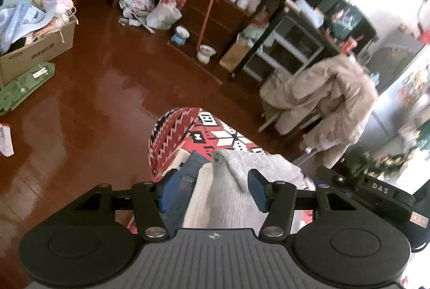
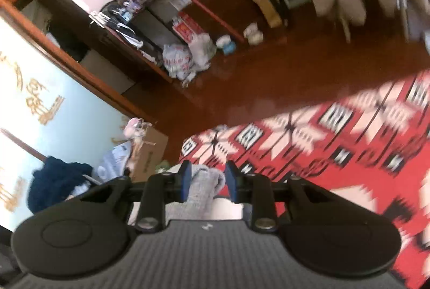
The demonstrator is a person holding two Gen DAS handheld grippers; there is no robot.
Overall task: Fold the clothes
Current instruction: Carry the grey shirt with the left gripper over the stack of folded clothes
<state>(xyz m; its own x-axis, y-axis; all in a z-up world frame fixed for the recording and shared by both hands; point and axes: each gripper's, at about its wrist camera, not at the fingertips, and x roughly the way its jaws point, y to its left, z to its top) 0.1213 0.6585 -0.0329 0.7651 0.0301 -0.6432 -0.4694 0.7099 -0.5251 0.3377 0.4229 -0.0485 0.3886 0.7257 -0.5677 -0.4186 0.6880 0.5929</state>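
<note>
Grey knit garment (image 1: 236, 181) straight ahead of the left gripper (image 1: 211, 188), draped over the end of a red patterned cover (image 1: 174, 133) — bed or couch, cannot tell which. Runs lengthwise away from the left wrist camera, one folded corner at the far tip, a strip of blue denim (image 1: 188, 176) and something white beside and under it. Left jaws apart, the cloth lying between them; right pad seems to rest against the knit, left pad clear of it against the denim — released, not clenched.

Same grey knit (image 2: 204, 184) seen again between the jaws of the right gripper (image 2: 208, 185). Narrower gap here, left pad touching or nearly touching the fabric, daylight on the other side; not pinched, judging by that gap. Blurred view, so no firmer than that.

Both grippers at the near edge of the garment, neither clearly closer. Judged next: clamp two points of that near edge and carry it along the long axis toward the far tip. Risk — catching the denim beneath along with the knit on the left side.
</note>
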